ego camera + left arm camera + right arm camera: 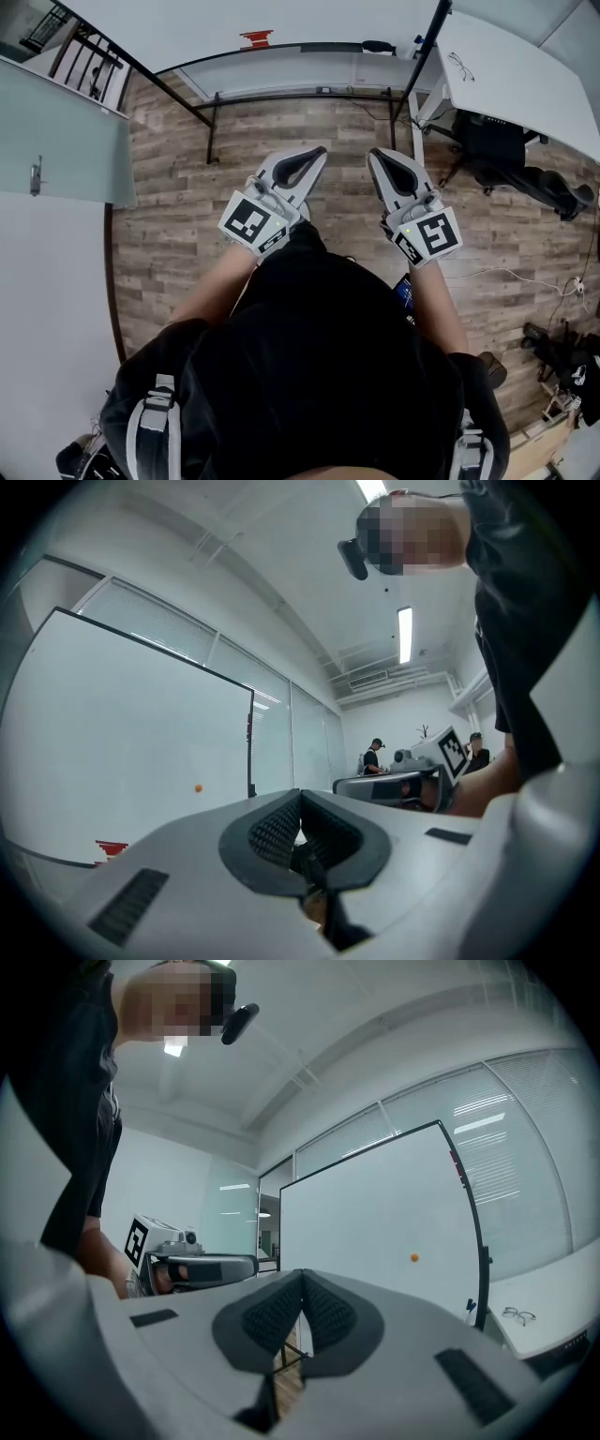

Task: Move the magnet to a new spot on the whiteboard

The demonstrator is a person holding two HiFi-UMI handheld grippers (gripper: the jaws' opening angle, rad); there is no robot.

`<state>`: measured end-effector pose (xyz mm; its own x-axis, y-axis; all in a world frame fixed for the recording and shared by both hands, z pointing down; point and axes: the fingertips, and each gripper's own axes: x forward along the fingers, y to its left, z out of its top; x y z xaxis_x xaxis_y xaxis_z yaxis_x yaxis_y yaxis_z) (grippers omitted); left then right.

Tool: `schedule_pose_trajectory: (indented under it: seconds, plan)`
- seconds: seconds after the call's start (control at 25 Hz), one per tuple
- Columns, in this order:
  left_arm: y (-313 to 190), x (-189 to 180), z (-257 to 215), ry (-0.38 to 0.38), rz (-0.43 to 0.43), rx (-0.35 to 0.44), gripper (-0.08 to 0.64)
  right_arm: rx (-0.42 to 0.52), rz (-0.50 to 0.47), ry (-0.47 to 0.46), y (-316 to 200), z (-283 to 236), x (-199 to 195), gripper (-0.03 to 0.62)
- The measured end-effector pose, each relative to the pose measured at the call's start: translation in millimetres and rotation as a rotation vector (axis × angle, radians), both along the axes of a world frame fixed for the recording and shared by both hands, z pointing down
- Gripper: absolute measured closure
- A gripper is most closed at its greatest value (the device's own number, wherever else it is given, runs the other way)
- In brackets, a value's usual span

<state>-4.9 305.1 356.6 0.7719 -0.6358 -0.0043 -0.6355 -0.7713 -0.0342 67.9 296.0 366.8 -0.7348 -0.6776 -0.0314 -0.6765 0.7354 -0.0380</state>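
Note:
A small orange magnet [198, 787] sticks to the large black-framed whiteboard [131, 742]; the right gripper view shows the magnet [414, 1258] low on the right of the board [375, 1232]. In the head view the whiteboard [281, 70] stands ahead, seen from above, and I cannot make out the magnet there. My left gripper [323, 150] and right gripper [372, 152] are held side by side at waist height, well short of the board. Both are shut with nothing between the pads. Each gripper view shows its own tips meeting, the left gripper [300, 794] and the right gripper [302, 1274].
A white desk [525, 75] with a pair of glasses [461, 66] stands to the right, a black office chair [497, 150] beside it. A red item [111, 848] sits at the board's lower edge. Glass walls lie left, cables on the wooden floor right. Two people stand far off.

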Motion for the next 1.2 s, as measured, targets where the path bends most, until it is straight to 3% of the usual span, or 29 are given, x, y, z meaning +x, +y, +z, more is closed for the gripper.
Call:
schedule_pose_trajectory:
  seconds: [0.56,1.2]
  plan:
    - [-124,-26,2,0.017,0.052,-0.025,0.555,-0.047,0.042,0.035,-111,8,-32,0.592]
    - [-237,-95,2,0.03,0.113,-0.043,0.555,-0.081,0.109,0.049,-220,11,-106,0.592]
